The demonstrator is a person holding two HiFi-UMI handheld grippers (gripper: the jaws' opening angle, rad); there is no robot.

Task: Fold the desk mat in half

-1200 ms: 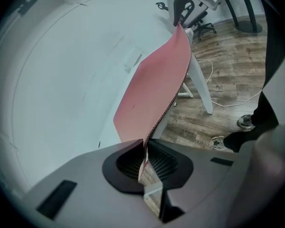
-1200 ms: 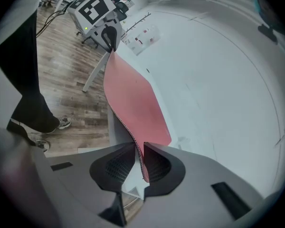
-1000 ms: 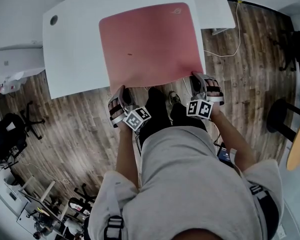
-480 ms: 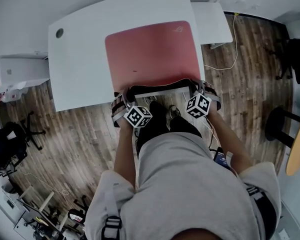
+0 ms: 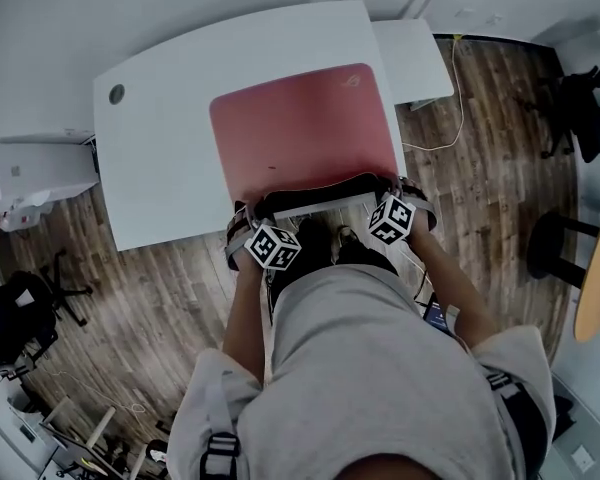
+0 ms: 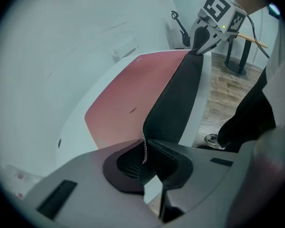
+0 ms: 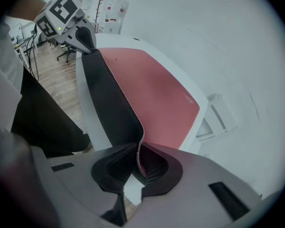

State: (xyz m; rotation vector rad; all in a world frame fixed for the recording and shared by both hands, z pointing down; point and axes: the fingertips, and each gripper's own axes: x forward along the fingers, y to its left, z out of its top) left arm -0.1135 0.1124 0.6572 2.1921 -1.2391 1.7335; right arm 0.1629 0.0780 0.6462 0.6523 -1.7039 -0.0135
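The desk mat (image 5: pixel 300 133), red on top and black underneath, lies on the white desk (image 5: pixel 160 158). Its near edge is lifted and curls up, showing a strip of black underside (image 5: pixel 315 190). My left gripper (image 5: pixel 248 218) is shut on the near left corner. In the left gripper view the stitched edge stands pinched between the pads of the left gripper (image 6: pixel 143 158), whose jaws have just tightened a little on it. My right gripper (image 5: pixel 400 193) is shut on the near right corner, and the right gripper view shows the mat's edge clamped in it (image 7: pixel 138 163). Each gripper view shows the other gripper (image 6: pixel 202 44) (image 7: pixel 85 39) at the far end of the raised black strip.
The desk has a round grommet hole (image 5: pixel 117 94) at its far left. A smaller white table (image 5: pixel 410 58) adjoins it on the right, with a cable (image 5: pixel 450 118) on the wood floor. Chairs and a stool (image 5: pixel 555 243) stand around. The person's feet (image 5: pixel 315 233) are by the desk's near edge.
The mat's near edge, flat a second ago, is now lifted and curled so its black underside shows. Both grippers have moved away from the person, in over the desk, with the corners.
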